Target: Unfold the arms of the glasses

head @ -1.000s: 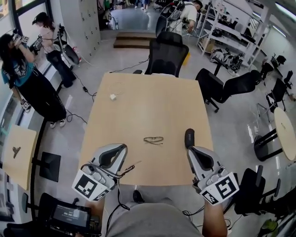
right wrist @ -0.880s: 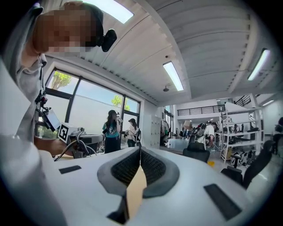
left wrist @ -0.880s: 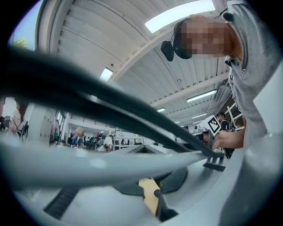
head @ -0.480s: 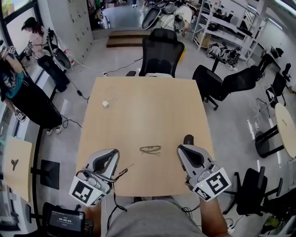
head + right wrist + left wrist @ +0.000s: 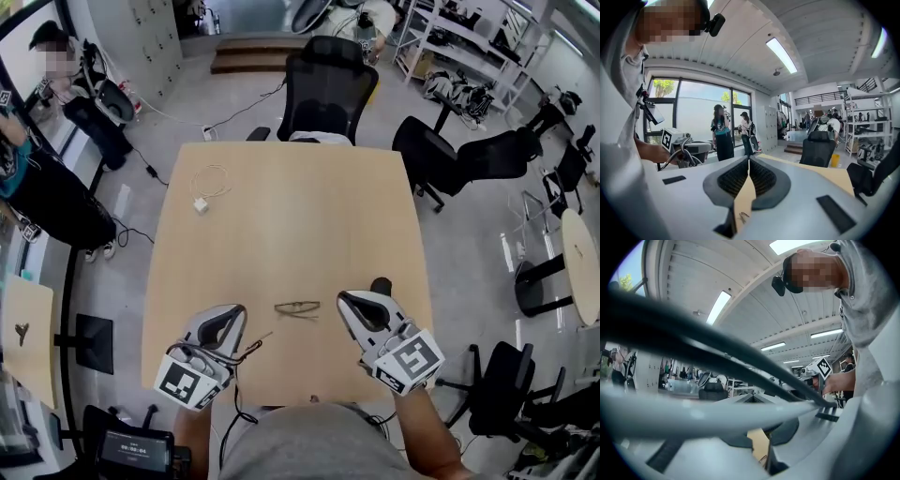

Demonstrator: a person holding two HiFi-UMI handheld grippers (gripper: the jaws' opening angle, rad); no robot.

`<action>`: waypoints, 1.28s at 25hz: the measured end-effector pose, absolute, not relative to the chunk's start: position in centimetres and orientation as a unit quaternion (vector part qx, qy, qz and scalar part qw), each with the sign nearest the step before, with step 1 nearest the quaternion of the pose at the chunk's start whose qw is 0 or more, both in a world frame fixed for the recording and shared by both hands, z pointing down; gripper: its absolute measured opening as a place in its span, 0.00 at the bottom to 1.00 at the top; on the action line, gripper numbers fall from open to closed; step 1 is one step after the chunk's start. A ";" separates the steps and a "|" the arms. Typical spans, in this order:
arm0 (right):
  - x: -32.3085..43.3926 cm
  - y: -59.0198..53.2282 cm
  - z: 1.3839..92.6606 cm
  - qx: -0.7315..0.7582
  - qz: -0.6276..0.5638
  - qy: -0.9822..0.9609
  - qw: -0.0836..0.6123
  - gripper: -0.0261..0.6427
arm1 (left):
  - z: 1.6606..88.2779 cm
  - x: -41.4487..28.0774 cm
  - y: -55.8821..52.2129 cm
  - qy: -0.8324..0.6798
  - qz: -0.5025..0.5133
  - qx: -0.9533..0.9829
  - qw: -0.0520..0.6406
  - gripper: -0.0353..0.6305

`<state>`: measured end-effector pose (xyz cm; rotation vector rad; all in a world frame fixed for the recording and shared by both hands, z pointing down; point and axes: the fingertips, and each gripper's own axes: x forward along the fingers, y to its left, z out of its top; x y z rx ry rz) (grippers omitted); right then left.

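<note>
- Glasses [image 5: 297,307] lie on worktop [image 5: 281,216], between the two tongs, touching neither.
- Left tongs [image 5: 232,313]: tips together, nothing held, cable [image 5: 740,352] running over them.
- Right tongs [image 5: 350,300]: tips together, empty.

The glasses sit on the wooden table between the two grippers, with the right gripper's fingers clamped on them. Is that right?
No. The glasses do sit on the wooden table between the left gripper and right gripper, but the right gripper's fingers are closed on nothing, apart from the glasses, as the head view shows.
</note>
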<state>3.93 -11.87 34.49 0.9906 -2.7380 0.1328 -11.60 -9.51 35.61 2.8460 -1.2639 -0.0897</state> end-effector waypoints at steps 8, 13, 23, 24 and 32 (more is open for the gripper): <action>3.9 -15.3 44.7 0.312 0.113 -0.923 0.195 0.05 | 45.4 -9.0 -13.1 -0.386 0.032 0.918 0.088 0.06; 4.5 -16.0 51.9 0.296 0.164 -0.908 0.248 0.05 | 52.3 -5.9 -14.0 -0.354 0.072 0.921 0.145 0.06; 3.7 -15.9 64.6 0.265 0.248 -0.869 0.337 0.05 | 62.9 -1.0 -13.7 -0.284 0.146 0.921 0.221 0.06; 3.7 -15.8 65.7 0.263 0.255 -0.864 0.346 0.05 | 63.8 -0.5 -13.7 -0.276 0.156 0.922 0.224 0.06; 4.5 -15.6 70.8 0.258 0.300 -0.839 0.374 0.05 | 68.9 3.5 -13.8 -0.219 0.240 0.923 0.207 0.06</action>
